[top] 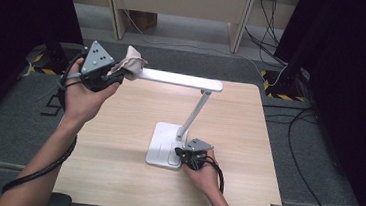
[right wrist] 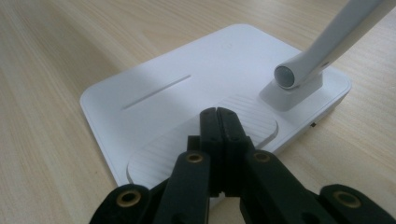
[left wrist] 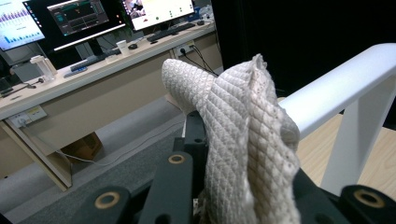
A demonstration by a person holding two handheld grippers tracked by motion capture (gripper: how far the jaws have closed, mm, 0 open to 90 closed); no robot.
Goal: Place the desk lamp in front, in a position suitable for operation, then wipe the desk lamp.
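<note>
Right gripper [top: 186,156] nearest, jaws pressed together with nothing between them, tips down on the ribbed pad at the near edge of the white lamp base [top: 160,143], hand [top: 205,175] behind it on the wooden table [top: 118,127]. Lamp stem [top: 194,111] tilted up from the base's right rear corner to the flat lamp head [top: 180,79], running left over the table. Farthest, left gripper [top: 115,77] raised off the back-left corner, clamped on a beige quilted cloth [left wrist: 243,140] draped against the free end of the lamp head.
</note>
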